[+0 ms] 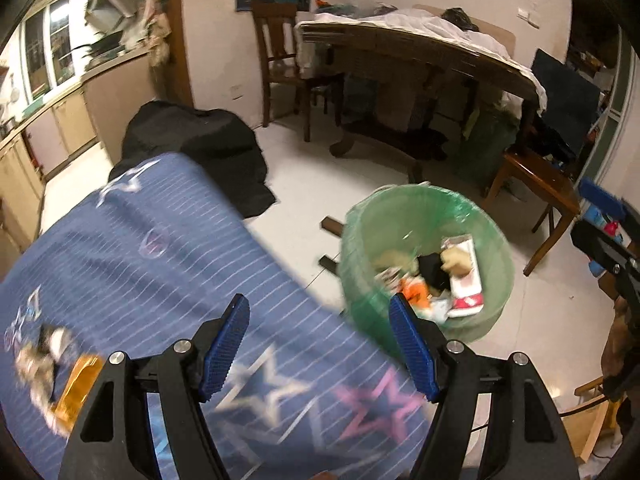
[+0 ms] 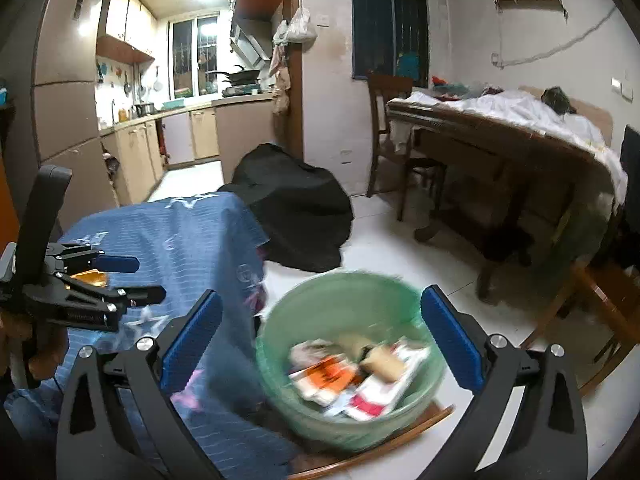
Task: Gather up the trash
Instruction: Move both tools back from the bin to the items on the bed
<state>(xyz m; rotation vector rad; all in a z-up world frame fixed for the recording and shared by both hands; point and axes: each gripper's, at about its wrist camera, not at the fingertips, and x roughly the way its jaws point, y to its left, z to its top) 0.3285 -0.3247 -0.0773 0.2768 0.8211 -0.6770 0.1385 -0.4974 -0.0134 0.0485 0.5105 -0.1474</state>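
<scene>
A: Green-lined trash bin (image 1: 426, 256) on white floor (image 1: 304, 168), just beside corner of blue star-print cloth (image 1: 160, 280). Contents: red-and-white carton (image 1: 466, 280), orange wrapper (image 1: 416, 294), tan and black scraps. Lettering on packaging too blurred to read.

B: Noted. Left gripper (image 1: 320, 348)?

A: Jaws spread, nothing between the pads; poised over cloth edge, bin ahead to the right.

B: Right gripper (image 2: 320, 338)?

A: Jaws spread to the widest, empty; bin (image 2: 352, 356) framed between them.

B: Leftovers on cloth?

A: Amber packet (image 1: 78, 388) and crumpled scrap (image 1: 44, 356), near left edge. No legible print.

B: Open room?

A: Bare floor beyond bin up to black bundle (image 1: 200, 152) and dark wooden table (image 1: 424, 60); wooden stool (image 1: 536, 192) near the bin's right.
</scene>
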